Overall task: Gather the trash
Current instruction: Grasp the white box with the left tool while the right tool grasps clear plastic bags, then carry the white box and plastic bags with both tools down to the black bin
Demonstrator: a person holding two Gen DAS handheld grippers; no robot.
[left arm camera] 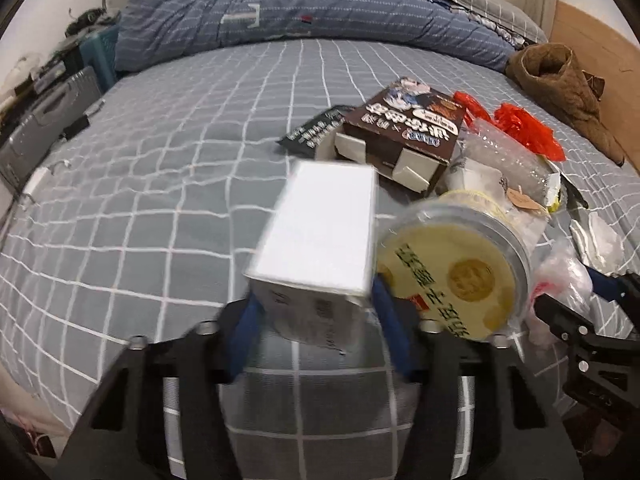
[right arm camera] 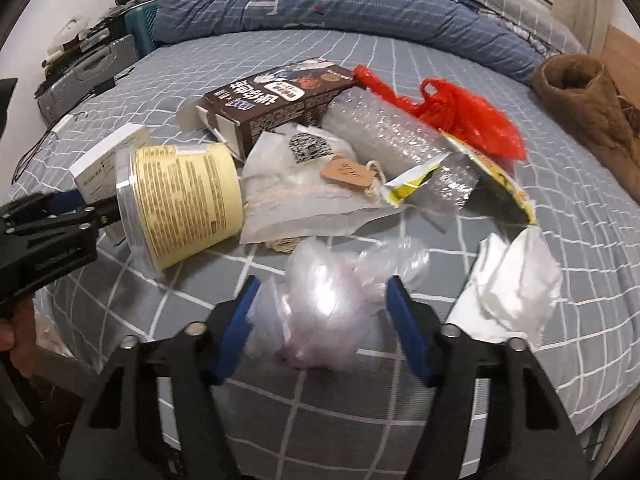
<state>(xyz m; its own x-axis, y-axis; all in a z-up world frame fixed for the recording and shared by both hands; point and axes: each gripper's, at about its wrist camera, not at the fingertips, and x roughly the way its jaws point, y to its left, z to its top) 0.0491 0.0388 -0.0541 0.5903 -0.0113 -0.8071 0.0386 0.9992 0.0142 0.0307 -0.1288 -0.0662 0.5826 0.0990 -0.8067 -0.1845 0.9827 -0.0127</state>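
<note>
My left gripper (left arm camera: pixel 316 292) is shut on a small white box (left arm camera: pixel 320 232), its blue pads against the box's two long sides near the bed's front edge. From the right wrist view the left gripper (right arm camera: pixel 92 206) sits at far left, the white box (right arm camera: pixel 108 152) behind a tipped yellow tub (right arm camera: pixel 188 200). My right gripper (right arm camera: pixel 324 280) stands open astride a crumpled clear plastic bag (right arm camera: pixel 324 304); a gap shows beside the right pad. More trash lies behind: a brown carton (right arm camera: pixel 280 96), bubble wrap (right arm camera: pixel 392 132), a red bag (right arm camera: pixel 468 120), white tissue (right arm camera: pixel 516 280).
Everything lies on a grey checked bedsheet (left arm camera: pixel 160 184). A blue quilt (left arm camera: pixel 280 8) is heaped at the far end, a brown garment (left arm camera: pixel 560 88) at the right edge. A grey suitcase (left arm camera: pixel 36 128) and clutter stand beside the bed's left side.
</note>
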